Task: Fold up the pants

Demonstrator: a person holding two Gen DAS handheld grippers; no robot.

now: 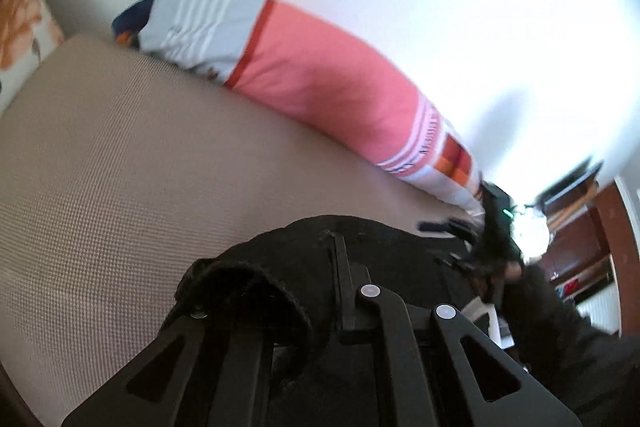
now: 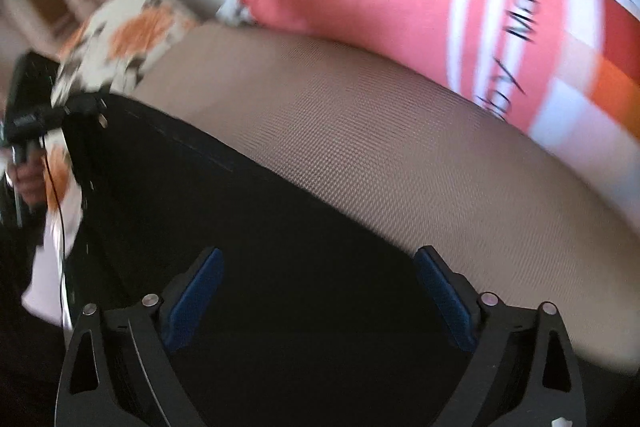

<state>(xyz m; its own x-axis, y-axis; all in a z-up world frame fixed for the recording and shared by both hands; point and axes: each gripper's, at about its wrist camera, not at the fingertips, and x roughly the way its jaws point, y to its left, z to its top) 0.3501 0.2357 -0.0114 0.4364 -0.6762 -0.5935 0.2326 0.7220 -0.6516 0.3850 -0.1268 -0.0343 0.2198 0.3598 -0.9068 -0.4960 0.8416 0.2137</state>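
Black pants (image 2: 240,227) lie spread on a beige textured bed cover (image 2: 400,147). My right gripper (image 2: 320,267) hovers over them, open, its blue pads (image 2: 200,299) wide apart with only the flat cloth below. In the left wrist view a fold of the pants (image 1: 400,247) is draped over my left gripper (image 1: 340,267), which is shut on the cloth; its fingertips are hidden beneath. The right wrist view shows the left gripper (image 2: 96,109) at the far left, in a hand, pinching the pants' edge. The right gripper (image 1: 460,239) appears blurred at the right.
A long pink pillow (image 1: 320,75) with white and orange stripes lies along the back against a white wall. A floral orange-and-white cloth (image 2: 132,27) sits at the bed's end. Brown wooden furniture (image 1: 580,227) stands beyond the bed.
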